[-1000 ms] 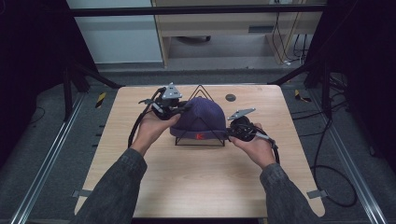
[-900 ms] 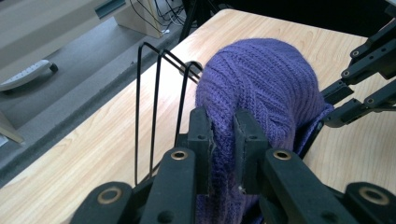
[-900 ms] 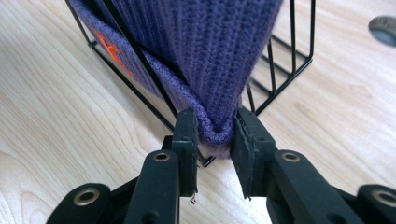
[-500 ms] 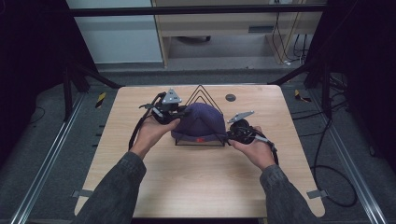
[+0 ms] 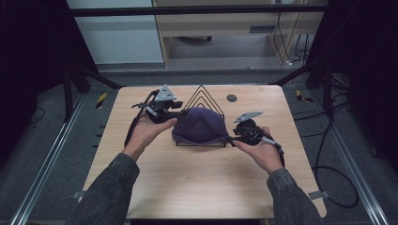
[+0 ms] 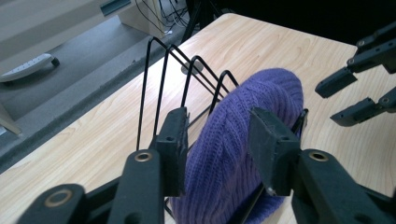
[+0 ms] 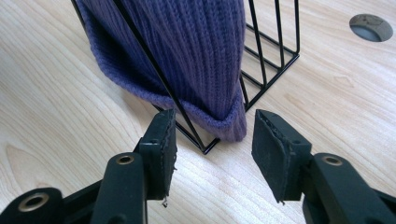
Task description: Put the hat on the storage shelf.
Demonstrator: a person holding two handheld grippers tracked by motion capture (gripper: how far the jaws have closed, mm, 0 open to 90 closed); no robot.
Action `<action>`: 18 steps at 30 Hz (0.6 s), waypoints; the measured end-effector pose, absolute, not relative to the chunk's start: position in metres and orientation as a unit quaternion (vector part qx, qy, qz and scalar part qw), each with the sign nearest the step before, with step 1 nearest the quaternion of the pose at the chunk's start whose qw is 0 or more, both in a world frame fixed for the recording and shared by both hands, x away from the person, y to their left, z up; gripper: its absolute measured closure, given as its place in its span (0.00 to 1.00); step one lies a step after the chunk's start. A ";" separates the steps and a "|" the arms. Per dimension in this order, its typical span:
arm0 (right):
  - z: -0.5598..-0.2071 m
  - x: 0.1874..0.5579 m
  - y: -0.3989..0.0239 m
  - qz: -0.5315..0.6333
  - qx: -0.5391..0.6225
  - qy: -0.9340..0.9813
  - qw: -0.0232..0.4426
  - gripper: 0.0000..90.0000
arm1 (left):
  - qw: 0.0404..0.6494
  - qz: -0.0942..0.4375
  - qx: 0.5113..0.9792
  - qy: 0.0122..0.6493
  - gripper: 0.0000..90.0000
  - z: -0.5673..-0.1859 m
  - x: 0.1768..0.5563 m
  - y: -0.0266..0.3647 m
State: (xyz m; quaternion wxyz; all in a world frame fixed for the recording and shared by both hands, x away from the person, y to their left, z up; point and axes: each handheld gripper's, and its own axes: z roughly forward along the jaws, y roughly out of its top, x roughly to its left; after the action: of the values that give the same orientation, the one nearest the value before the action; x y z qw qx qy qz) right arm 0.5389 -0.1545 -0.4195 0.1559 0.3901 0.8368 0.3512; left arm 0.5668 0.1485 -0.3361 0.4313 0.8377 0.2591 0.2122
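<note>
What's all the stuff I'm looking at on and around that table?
Knit hat: one, purple, draped over the front wires of the rack.
Wire rack: one, black, mid-table.
Table: one, light wood.
Round cap: one, grey, set in the tabletop behind the rack.
Cabinet: one, beige, on the floor beyond the table.
Left claw: one, black, jaws just opened astride the hat.
Right claw: one, black, jaws just opened before the hat's brim.

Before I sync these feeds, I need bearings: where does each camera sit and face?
High view: above the table, looking down; forearms, both grippers.
Left gripper view: rides the left gripper, facing the hat and rack.
Right gripper view: rides the right gripper, facing the hat's hem.
All share the hat.
</note>
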 end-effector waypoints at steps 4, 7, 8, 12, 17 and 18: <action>-0.417 0.537 -0.155 0.355 0.390 0.835 0.159 0.53 | 0.431 0.216 0.837 0.259 0.57 -0.334 0.563 0.149; -0.411 0.535 -0.155 0.360 0.389 0.832 0.162 0.52 | 0.431 0.220 0.837 0.258 0.53 -0.332 0.559 0.150; -0.408 0.534 -0.154 0.363 0.386 0.832 0.166 0.51 | 0.430 0.220 0.837 0.258 0.52 -0.331 0.558 0.149; -0.403 0.531 -0.152 0.368 0.385 0.829 0.169 0.47 | 0.425 0.219 0.840 0.256 0.48 -0.331 0.554 0.148; -0.400 0.529 -0.151 0.375 0.385 0.825 0.175 0.42 | 0.425 0.223 0.839 0.257 0.42 -0.332 0.549 0.145; -0.398 0.528 -0.150 0.376 0.385 0.824 0.176 0.40 | 0.426 0.222 0.838 0.260 0.39 -0.332 0.548 0.144</action>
State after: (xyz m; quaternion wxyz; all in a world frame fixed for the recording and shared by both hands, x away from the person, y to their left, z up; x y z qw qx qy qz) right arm 0.5285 -0.1497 -0.3984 0.1758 0.3853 0.8243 0.3756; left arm 0.5483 0.1442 -0.3317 0.4258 0.8376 0.2602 0.2221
